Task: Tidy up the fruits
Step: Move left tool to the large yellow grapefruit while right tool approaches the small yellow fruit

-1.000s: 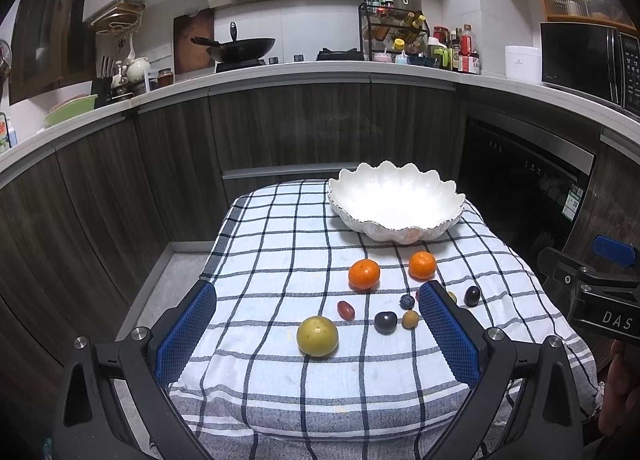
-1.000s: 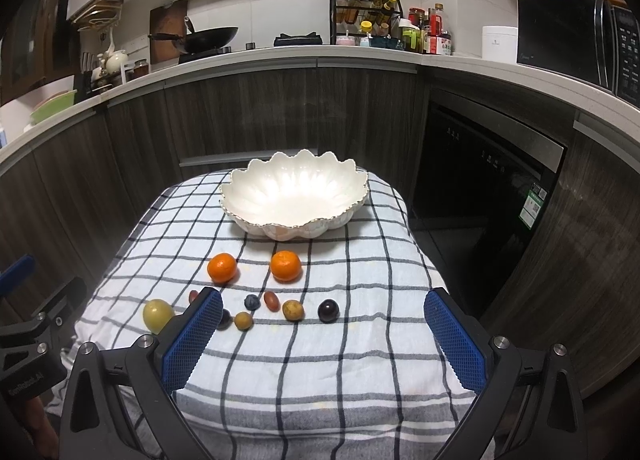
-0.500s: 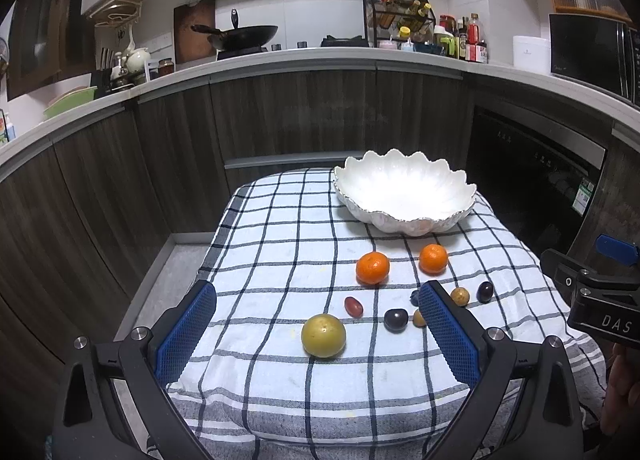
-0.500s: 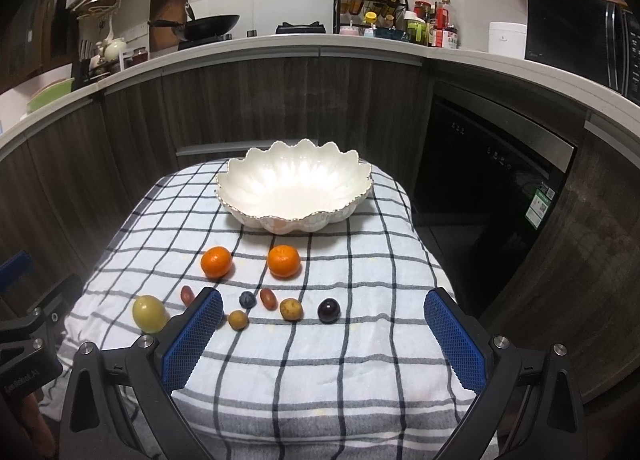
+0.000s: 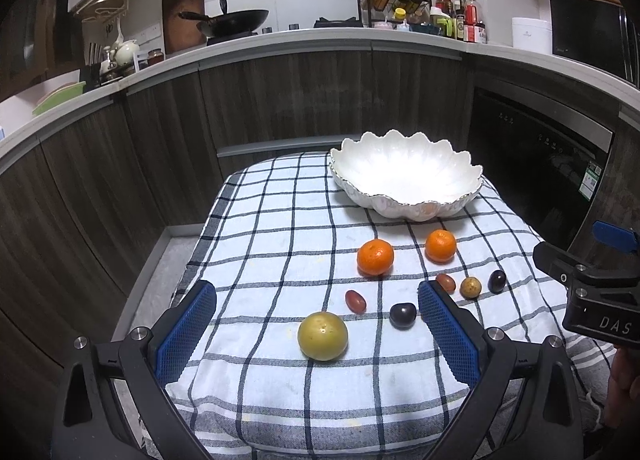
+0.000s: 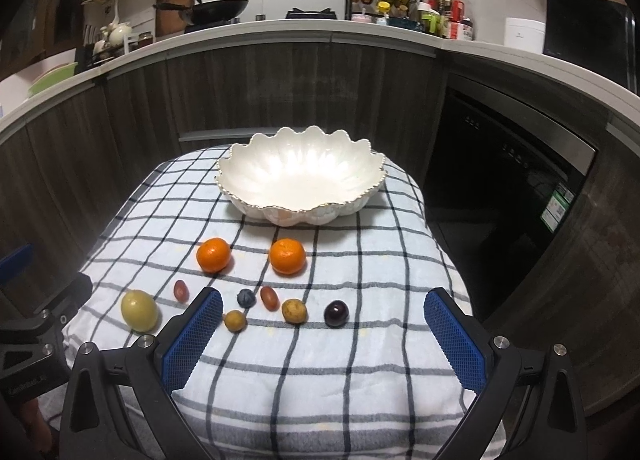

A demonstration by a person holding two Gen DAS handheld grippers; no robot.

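The left gripper (image 5: pixel 317 324) hangs over the near edge of the checked cloth (image 5: pixel 260 244), its blue pads spread wide with nothing between them but air. Beneath that gap lies the yellow-green fruit (image 5: pixel 322 335), leftmost of the lot. Just right of it and a little farther back is a small red grape (image 5: pixel 355 301), then a dark plum (image 5: pixel 402 315) close to the gripper's right pad. Behind these sit two oranges: the left orange (image 5: pixel 375 256) and the right orange (image 5: pixel 440 246), apart from each other. In the right wrist view a bluish berry (image 6: pixel 246 298), a brown round fruit (image 6: pixel 235 320), a second red grape (image 6: pixel 269 297), a tan fruit (image 6: pixel 294 310) and another dark plum (image 6: pixel 336 313) run on in a loose row; what kinds the small brown ones are, I cannot tell for sure. The scalloped white bowl (image 6: pixel 240 179) stands empty at the far side of the worktop, behind the oranges. The right gripper (image 6: pixel 323 336) is likewise wide open and empty, low over the cloth's near edge.
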